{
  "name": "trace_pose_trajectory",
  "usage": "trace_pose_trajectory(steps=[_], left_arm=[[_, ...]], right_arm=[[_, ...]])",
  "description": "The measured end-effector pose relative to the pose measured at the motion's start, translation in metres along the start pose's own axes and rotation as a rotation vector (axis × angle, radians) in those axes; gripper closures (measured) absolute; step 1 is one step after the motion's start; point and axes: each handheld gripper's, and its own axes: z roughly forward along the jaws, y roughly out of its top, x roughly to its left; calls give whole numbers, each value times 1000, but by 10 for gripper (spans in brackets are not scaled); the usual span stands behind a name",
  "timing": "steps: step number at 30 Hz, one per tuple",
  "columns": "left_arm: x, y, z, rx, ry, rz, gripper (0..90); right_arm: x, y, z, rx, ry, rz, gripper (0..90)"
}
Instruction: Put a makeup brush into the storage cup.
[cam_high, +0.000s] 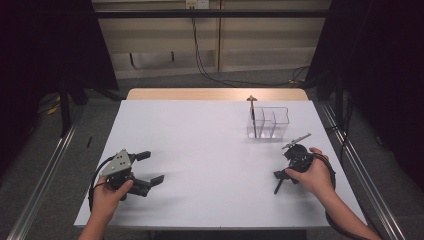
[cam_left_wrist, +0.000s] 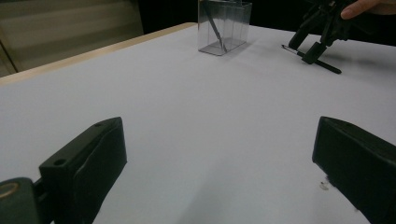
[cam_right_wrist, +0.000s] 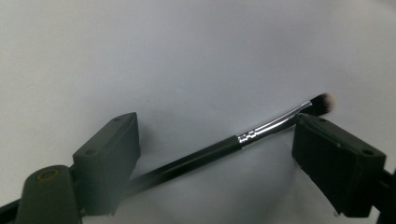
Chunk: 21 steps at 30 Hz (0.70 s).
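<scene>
A slim makeup brush with a black handle, silver ferrule and dark tuft lies slantwise on the white table. My right gripper points down over it, jaws apart, with the brush between them and the tuft by the right-hand jaw. In the high view that gripper is at the right, the handle end sticking out toward me. A clear organizer behind it holds one dark brush upright. My left gripper rests at the near left, open and with nothing in it.
The left gripper view shows the organizer far ahead and the other gripper over the brush at the upper right. A wooden strip edges the table's far side. Dark curtains and metal rails flank the table.
</scene>
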Motion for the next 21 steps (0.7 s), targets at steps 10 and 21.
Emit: trace_pose_trajectory(steps=[10, 21], left_arm=[[0, 0, 0, -4, -1, 1, 29], [1, 1, 0, -9, 4, 2, 29]], right_arm=[[1, 7, -6, 38, 20, -43, 489], [-7, 17, -6, 84, 54, -40, 847]])
